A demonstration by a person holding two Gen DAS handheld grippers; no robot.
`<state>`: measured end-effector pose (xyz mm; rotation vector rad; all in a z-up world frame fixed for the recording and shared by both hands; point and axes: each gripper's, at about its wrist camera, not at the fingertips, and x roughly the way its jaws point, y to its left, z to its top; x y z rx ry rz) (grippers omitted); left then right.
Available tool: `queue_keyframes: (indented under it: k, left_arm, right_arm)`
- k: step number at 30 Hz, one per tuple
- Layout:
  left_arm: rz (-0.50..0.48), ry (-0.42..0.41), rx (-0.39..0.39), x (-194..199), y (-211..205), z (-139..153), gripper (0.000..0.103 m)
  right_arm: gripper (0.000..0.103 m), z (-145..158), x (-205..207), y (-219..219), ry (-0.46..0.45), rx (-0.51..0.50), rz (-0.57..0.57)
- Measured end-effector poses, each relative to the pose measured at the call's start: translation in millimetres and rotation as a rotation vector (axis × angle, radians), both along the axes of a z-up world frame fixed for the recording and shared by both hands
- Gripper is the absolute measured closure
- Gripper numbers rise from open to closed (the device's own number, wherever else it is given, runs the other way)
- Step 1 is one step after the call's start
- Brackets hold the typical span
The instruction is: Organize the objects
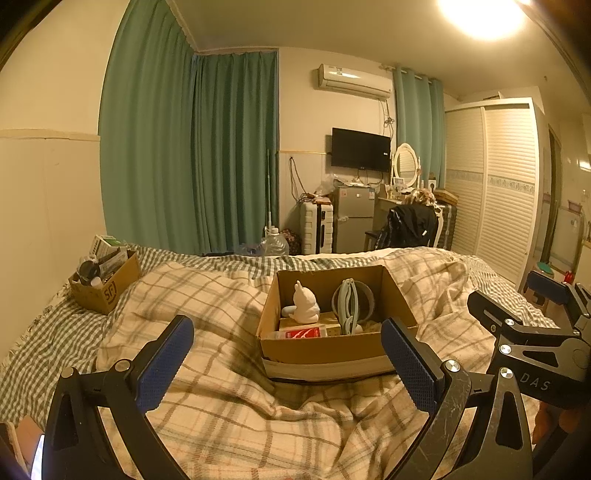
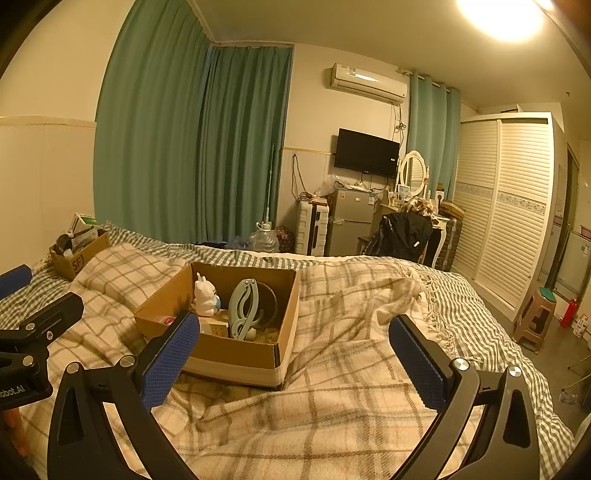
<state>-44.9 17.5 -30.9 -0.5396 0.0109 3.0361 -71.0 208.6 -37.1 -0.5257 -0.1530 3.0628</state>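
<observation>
Both grippers, left gripper & right gripper, fingers spread wide, nothing held, over plaid blanket, open cardboard box w/ white figurine mid-bed, smaller box at bed's far left edge.

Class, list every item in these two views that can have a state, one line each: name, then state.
left gripper: open, empty
right gripper: open, empty
cardboard box: open-topped, holding items
white bunny figure: upright in that box
small SF box: open, filled
curtains: drawn shut
television: screen dark
ceiling light: on
wardrobe doors: closed
</observation>
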Motion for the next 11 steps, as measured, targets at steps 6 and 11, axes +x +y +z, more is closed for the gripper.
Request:
queue_keyframes:
  k: [6, 11]
  left_arm:
    - [0.005, -0.004, 0.005, -1.2, -1.0, -1.3, 0.000]
    - [0.001, -0.005, 0.018, -1.0, -2.4, -1.5, 0.000]
  right_arm:
    - [0.001, -0.7, -0.5, -0.5, -0.004, 0.000, 0.000]
    - [0.000, -1.7, -0.8, -0.6, -0.006, 0.000, 0.000]
